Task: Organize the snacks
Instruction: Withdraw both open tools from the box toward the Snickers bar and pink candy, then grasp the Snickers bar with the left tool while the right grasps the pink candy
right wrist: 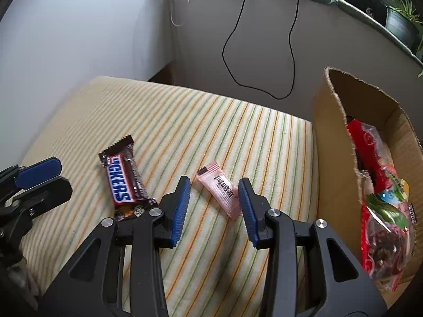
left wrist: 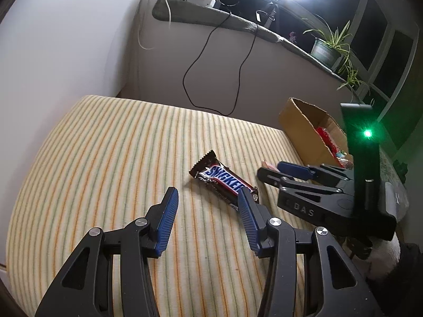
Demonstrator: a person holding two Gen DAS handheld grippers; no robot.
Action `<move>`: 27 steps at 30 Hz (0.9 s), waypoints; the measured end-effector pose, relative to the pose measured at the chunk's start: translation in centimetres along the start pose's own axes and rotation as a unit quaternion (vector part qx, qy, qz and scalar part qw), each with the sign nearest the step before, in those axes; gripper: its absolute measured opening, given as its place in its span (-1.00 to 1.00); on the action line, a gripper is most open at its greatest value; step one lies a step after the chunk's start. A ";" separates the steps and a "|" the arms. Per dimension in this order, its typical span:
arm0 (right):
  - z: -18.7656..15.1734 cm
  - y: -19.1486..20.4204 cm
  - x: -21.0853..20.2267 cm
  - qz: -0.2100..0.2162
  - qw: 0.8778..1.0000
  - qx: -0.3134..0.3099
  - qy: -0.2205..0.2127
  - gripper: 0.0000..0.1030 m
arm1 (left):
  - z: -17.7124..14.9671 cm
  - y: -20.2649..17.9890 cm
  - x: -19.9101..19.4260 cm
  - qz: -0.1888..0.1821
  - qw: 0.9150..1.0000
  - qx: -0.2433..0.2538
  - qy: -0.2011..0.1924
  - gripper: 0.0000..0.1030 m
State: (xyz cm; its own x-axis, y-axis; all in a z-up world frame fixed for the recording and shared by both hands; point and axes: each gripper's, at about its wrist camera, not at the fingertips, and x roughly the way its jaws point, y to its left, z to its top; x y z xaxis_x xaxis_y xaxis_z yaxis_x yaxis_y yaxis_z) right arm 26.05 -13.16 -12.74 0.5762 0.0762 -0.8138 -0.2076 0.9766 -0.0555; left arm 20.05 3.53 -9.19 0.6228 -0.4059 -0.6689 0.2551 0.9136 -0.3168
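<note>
Blue pads on the right gripper (right wrist: 214, 207) stand apart, nothing pinched, with the near end of the pink candy packet (right wrist: 219, 191) lying between the tips on the striped cloth (right wrist: 185, 121). Looks small and very light, soft plastic wrap with something firmer inside, so probably a bit slippery and easy to squash. Best to pinch across the fat middle, not the thin crimped end, and to squeeze gently

Blue pads on the left gripper (left wrist: 207, 206) also stand apart and hold nothing. Right pad sits just at the near end of the Snickers bar (left wrist: 223, 182); touching or not, hard to tell. Lies flat on the cloth, slanted, a little to the left of the pink packet. Feels firm inside most likely, with a shiny wrapper that could slide. Good to grab across the short way at the middle, since the flat crimped ends would just bend

Farther off to the right, cardboard box (right wrist: 335, 158) stands open on the cloth, with red and clear snack bags (right wrist: 383, 219) already inside. Likely home for both loose treats

Beyond that, black cable (right wrist: 264, 39) hangs down the wall, and a potted plant (left wrist: 327, 47) sits on the ledge
</note>
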 end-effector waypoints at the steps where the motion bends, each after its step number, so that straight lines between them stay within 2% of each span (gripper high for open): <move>1: 0.1 0.0 0.2 0.000 1.000 -0.003 0.002 -0.21 | 0.0 0.0 0.0 -0.001 1.000 0.000 0.000 -0.11; 3: 0.2 0.1 0.3 0.006 1.000 -0.004 0.005 -0.11 | 0.0 0.1 0.0 -0.001 1.000 -0.002 0.001 -0.11; 7: 0.0 0.6 0.3 0.012 1.000 -0.017 0.010 -0.07 | 0.0 0.1 0.1 0.000 1.000 -0.004 0.002 -0.11; 9: 0.0 0.4 0.3 0.022 1.000 -0.011 0.012 -0.14 | 0.0 0.1 0.3 -0.002 1.000 -0.004 0.004 -0.12; 13: -0.4 0.6 -0.1 0.017 1.000 -0.021 0.006 -0.34 | 0.2 -0.2 0.8 -0.008 1.000 -0.006 0.010 -0.11; 15: -0.6 0.7 -0.2 0.017 1.000 -0.023 0.003 -0.55 | 0.4 -0.5 1.3 -0.013 1.000 -0.007 0.016 -0.12; 17: -0.7 0.7 -0.4 0.017 1.000 -0.023 0.001 -0.66 | 0.5 -0.9 1.8 -0.019 1.000 -0.008 0.023 -0.12; 23: -0.7 0.2 0.0 0.020 1.000 -0.017 -0.002 -0.74 | 1.4 -1.9 3.9 -0.026 0.999 -0.018 0.041 -0.11; 27: -0.9 0.0 -0.1 0.023 1.000 -0.008 -0.006 -0.81 | 1.7 -2.7 5.2 -0.010 0.999 -0.015 0.050 -0.11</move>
State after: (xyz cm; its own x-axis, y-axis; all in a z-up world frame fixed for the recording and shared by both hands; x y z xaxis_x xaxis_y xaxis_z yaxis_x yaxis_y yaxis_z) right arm 25.28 -13.39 -13.14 0.5754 0.1243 -0.8083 -0.2475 0.9685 -0.0272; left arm 23.82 -0.98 -10.65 0.5402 -0.4262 -0.7256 0.2438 0.9045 -0.3498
